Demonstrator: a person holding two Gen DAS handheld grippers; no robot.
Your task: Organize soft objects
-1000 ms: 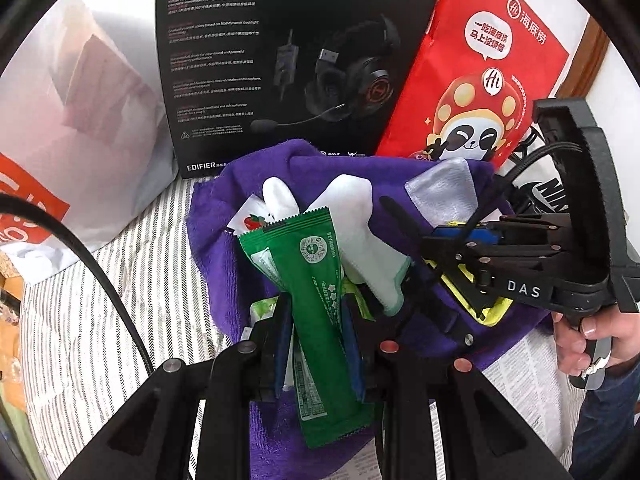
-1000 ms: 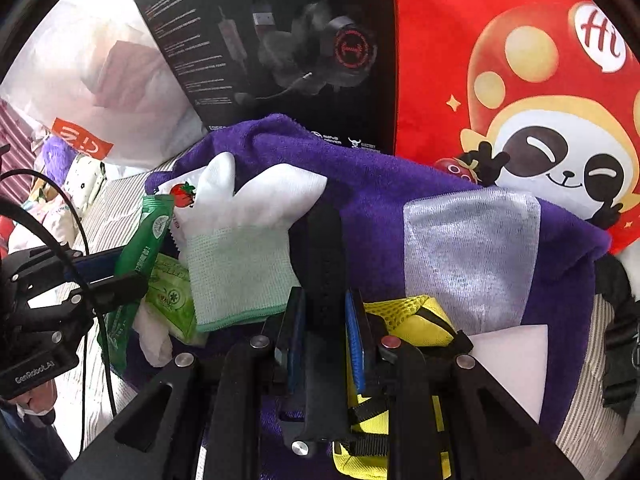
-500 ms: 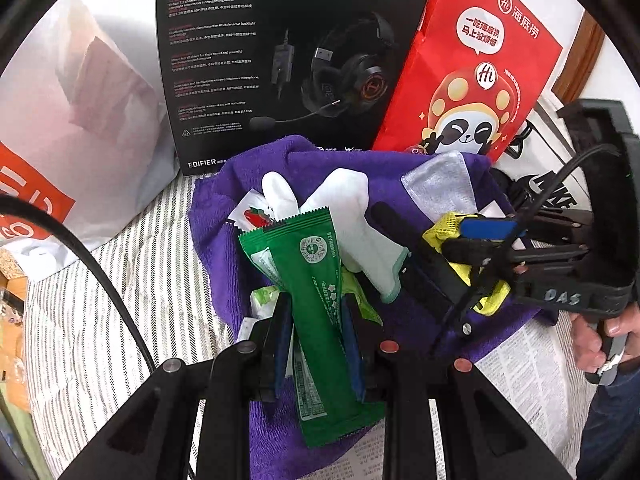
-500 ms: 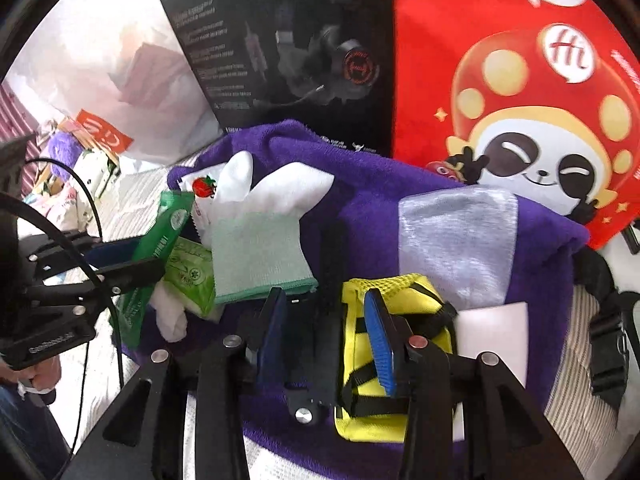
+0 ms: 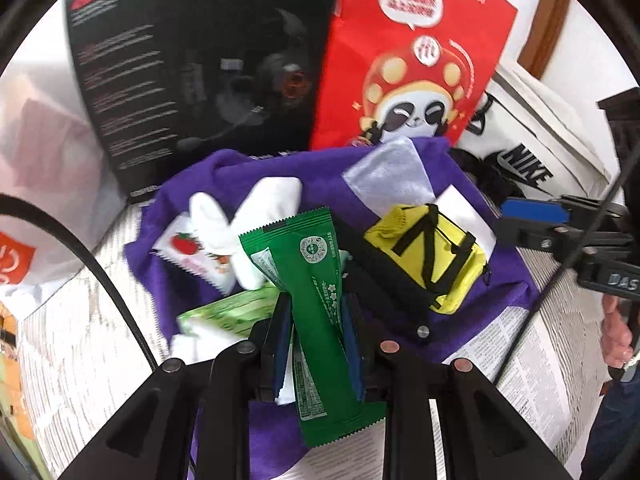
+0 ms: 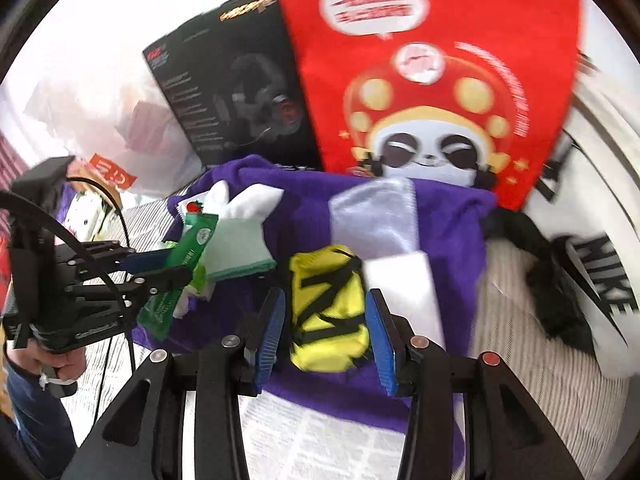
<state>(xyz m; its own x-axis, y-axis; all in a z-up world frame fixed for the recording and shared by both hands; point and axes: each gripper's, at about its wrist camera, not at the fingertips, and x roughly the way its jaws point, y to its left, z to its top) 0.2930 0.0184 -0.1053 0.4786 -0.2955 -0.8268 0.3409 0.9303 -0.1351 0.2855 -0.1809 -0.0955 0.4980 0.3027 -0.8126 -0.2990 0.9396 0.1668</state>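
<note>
My left gripper [image 5: 316, 320] is shut on a green snack packet [image 5: 316, 280], held over the purple towel [image 5: 256, 176]. It also shows in the right wrist view [image 6: 160, 268] with the packet [image 6: 180, 264]. My right gripper [image 6: 326, 320] is open and empty, its blue pads either side of a small yellow pouch [image 6: 328, 308] with black straps that lies on the towel [image 6: 304, 208]. The pouch [image 5: 428, 256] shows in the left wrist view too. A white glove [image 5: 256, 216] with a green cuff [image 6: 236, 248] and a strawberry sachet [image 5: 188, 248] lie on the towel.
A black headset box [image 5: 192, 76] and a red panda bag [image 5: 408, 60] stand behind the towel. A white Nike bag [image 6: 596, 280] lies at the right. A light green packet [image 5: 228, 312] lies by my left gripper. Striped bedding [image 5: 80, 340] and newspaper [image 5: 520, 360] lie underneath.
My right gripper let go of the black strap, opened wide and drew back from the yellow pouch. My left gripper kept hold of the green packet and shifted its view rightward.
</note>
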